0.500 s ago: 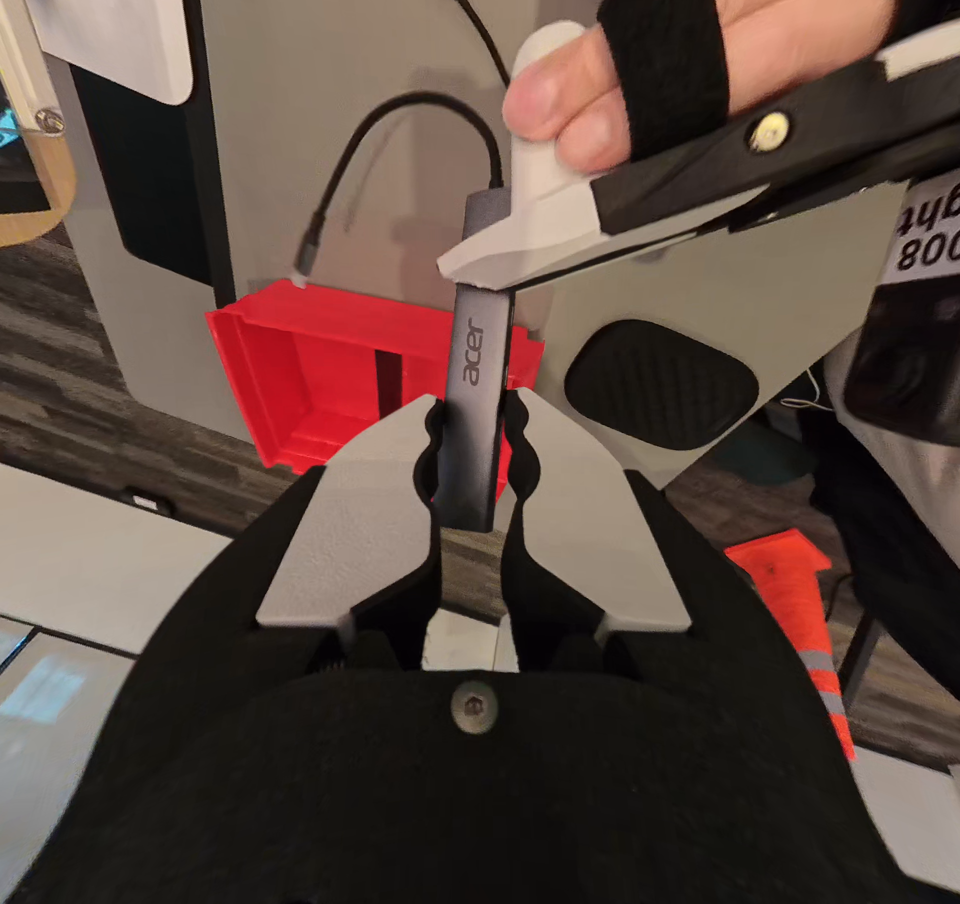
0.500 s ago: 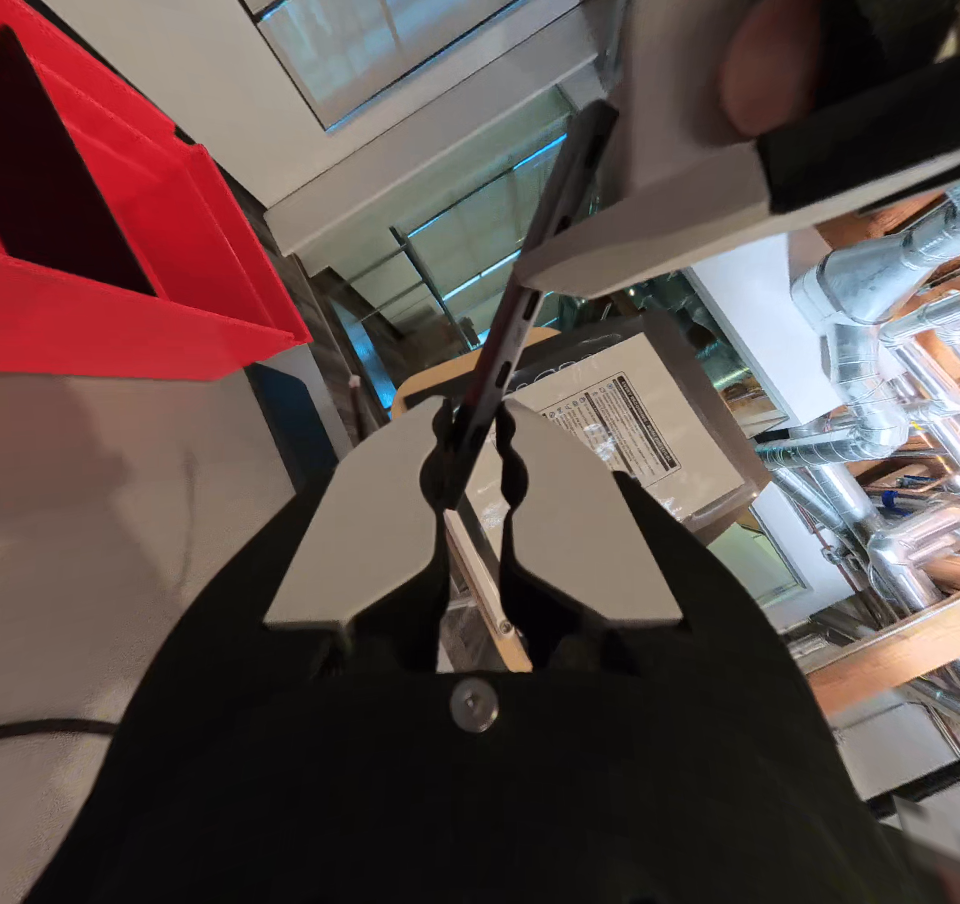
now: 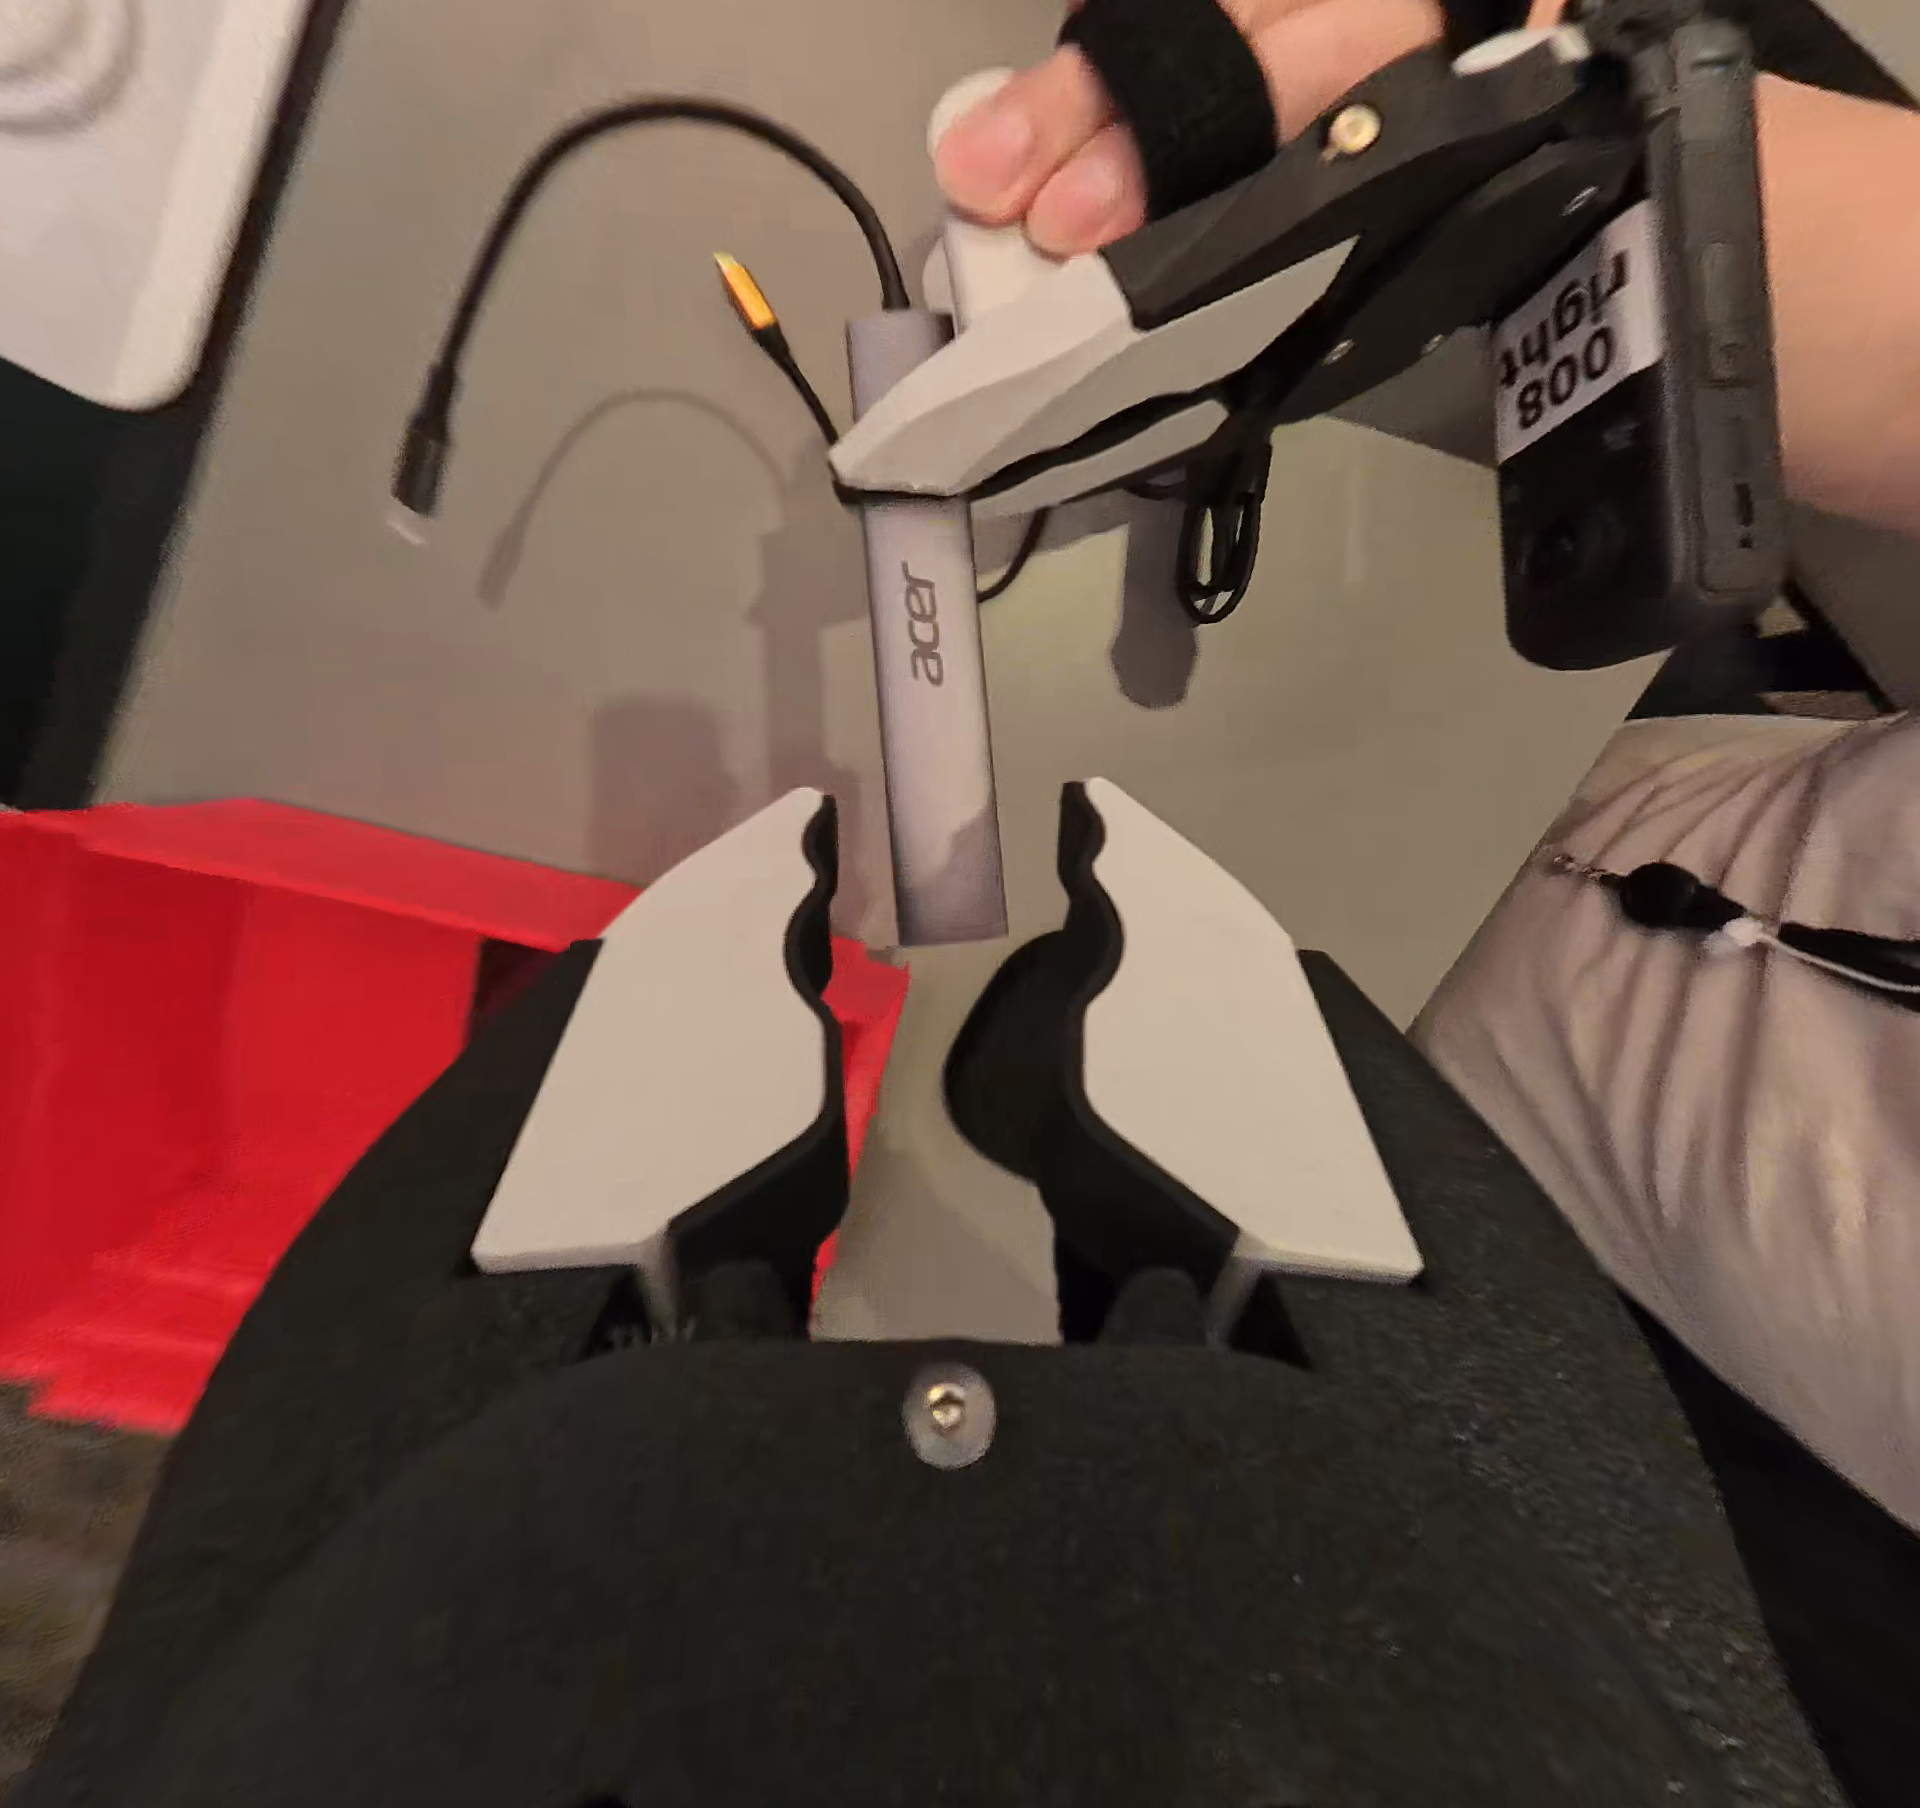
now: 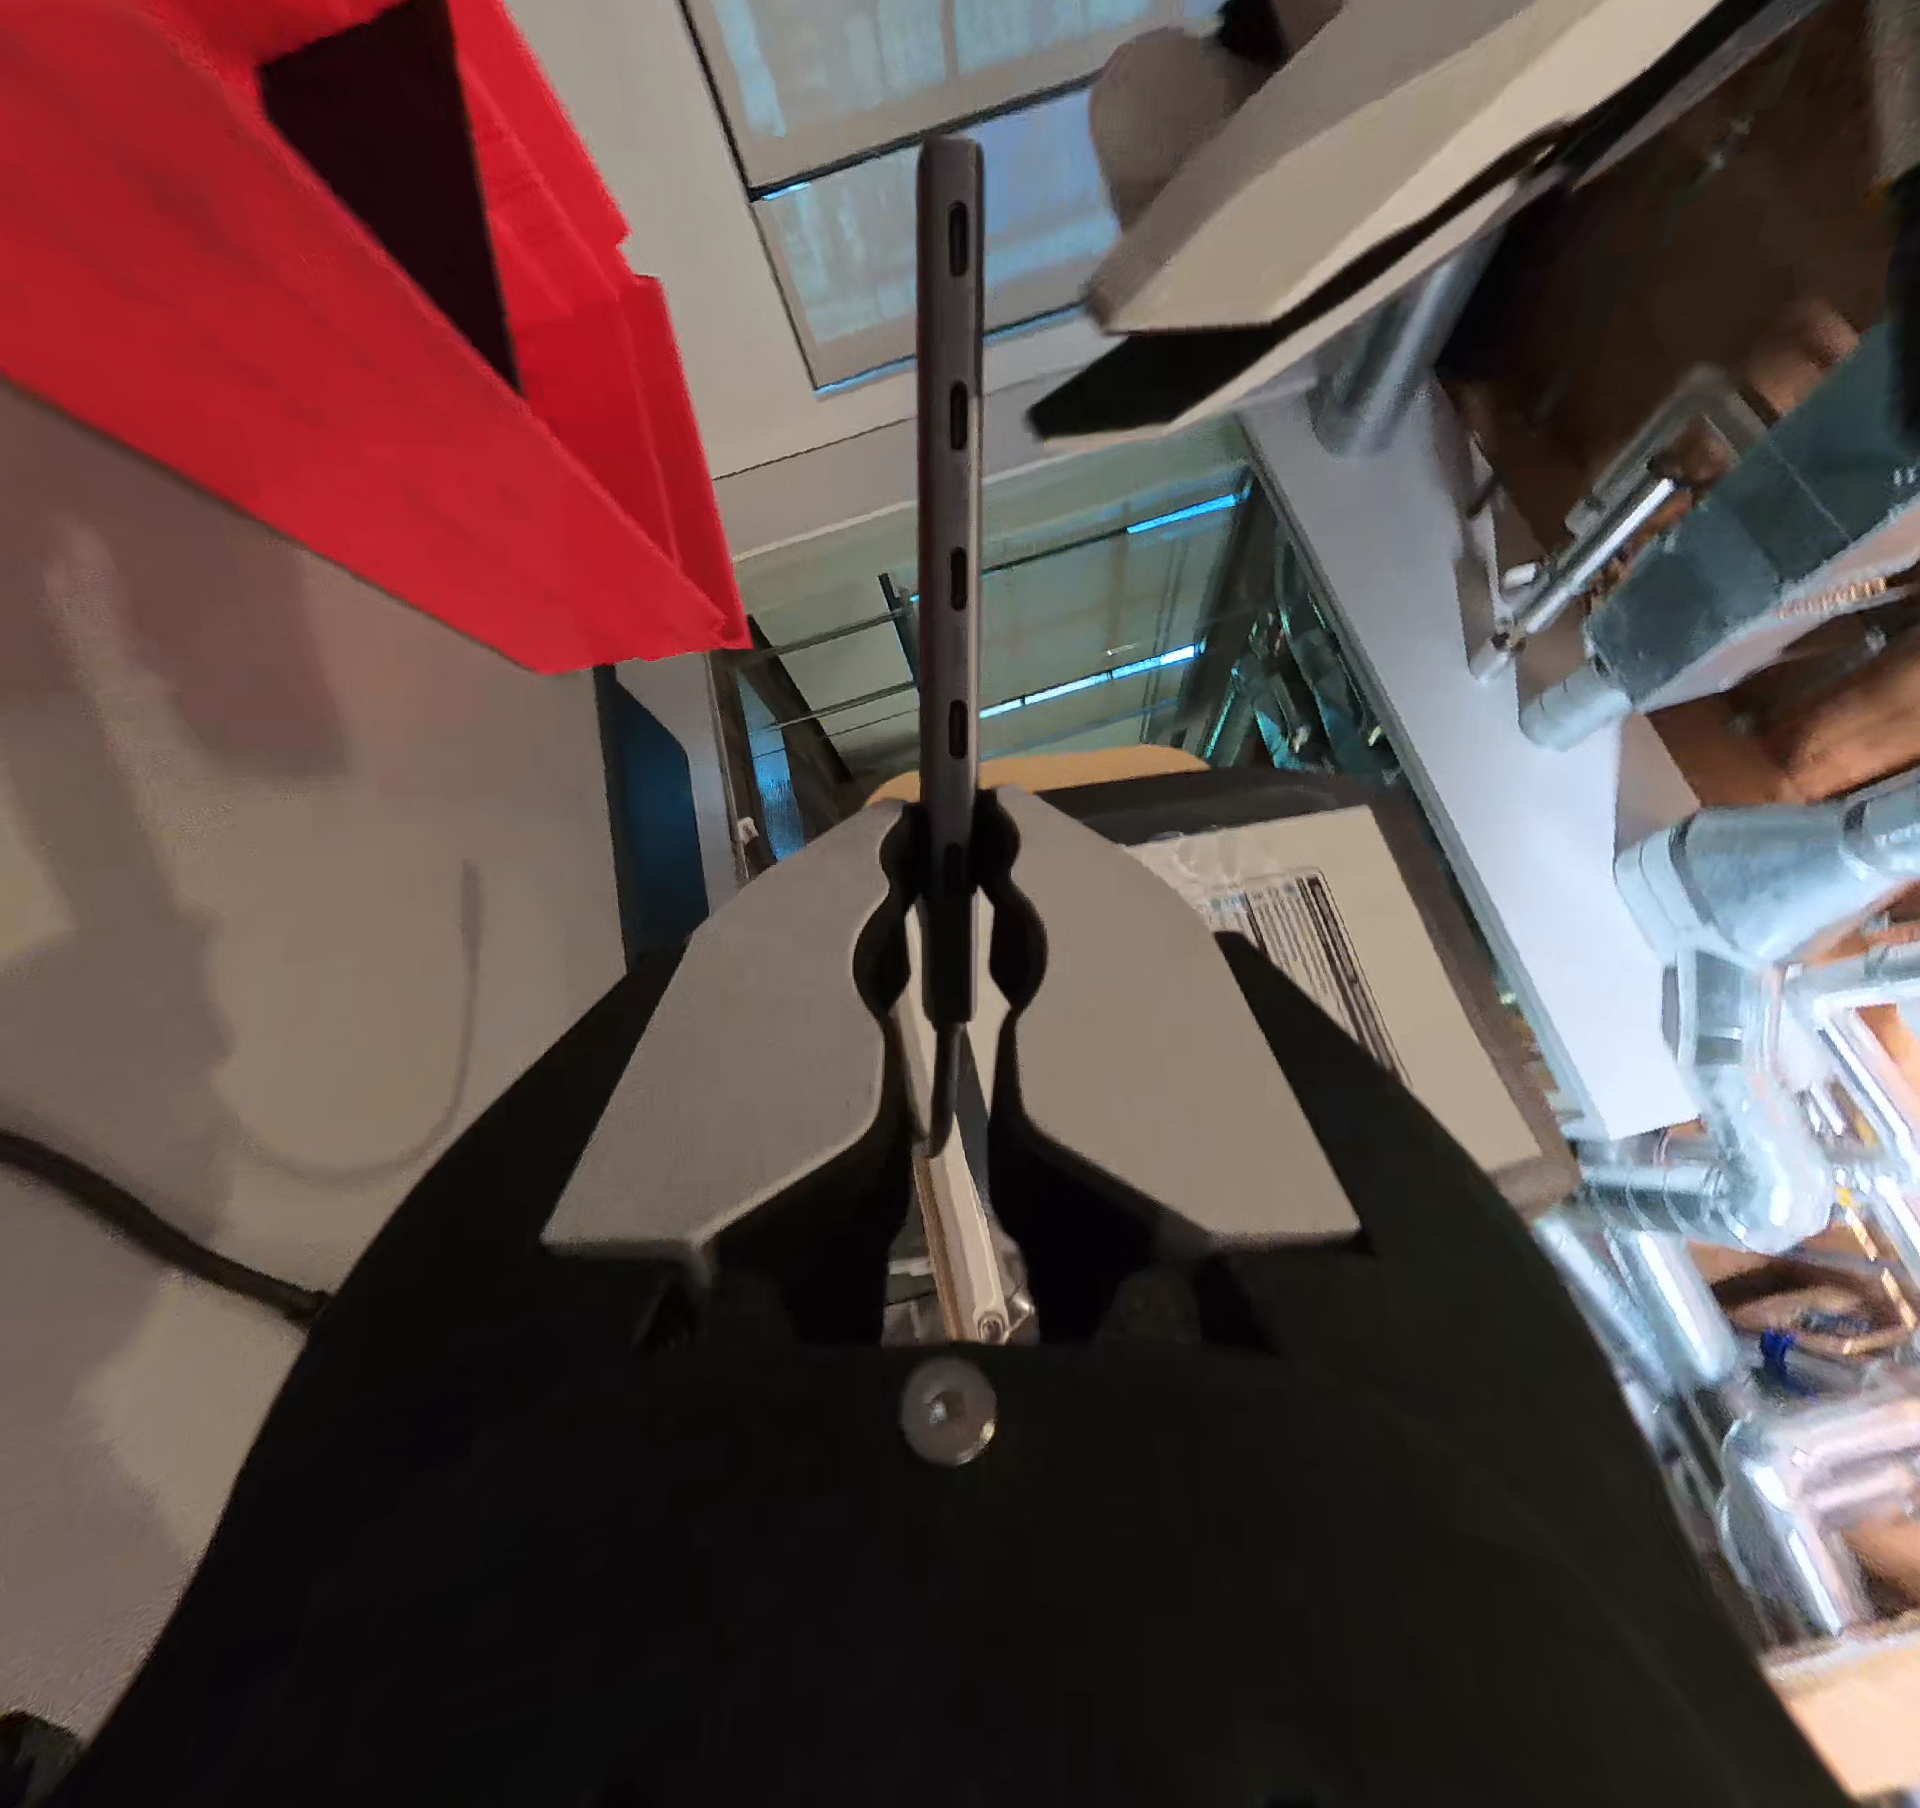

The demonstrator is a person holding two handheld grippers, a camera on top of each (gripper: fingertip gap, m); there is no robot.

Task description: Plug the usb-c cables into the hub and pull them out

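In the left wrist view the left gripper point(image 3: 945, 823) stands with its jaws well apart, and the lower end of the grey hub point(image 3: 930, 657) hangs in the gap between them, touching neither finger. Beyond that, the right gripper point(image 3: 883, 470) comes in from the upper right, worked by a hand point(image 3: 1195, 65) with a black strap over one finger, and its pale fingers are clamped across the upper part of the hub, holding it nearly upright in the air. From the top of the hub a short black cable point(image 3: 644, 158) arches over to the left and ends in a free plug. A cable with an orange connector point(image 3: 746, 293) shows just left of the hub's top; whether it is plugged in cannot be told. A red bin point(image 3: 208, 1031) sits low on the left, on the grey table point(image 3: 416, 667). In the right wrist view the right gripper point(image 4: 948, 828) is pressed tight on the hub point(image 4: 951, 511), which rises edge-on with a row of slots along it. The left gripper point(image 4: 1299, 231) shows blurred at the upper right, clear of the hub, and the red bin point(image 4: 260, 304) fills the upper left.
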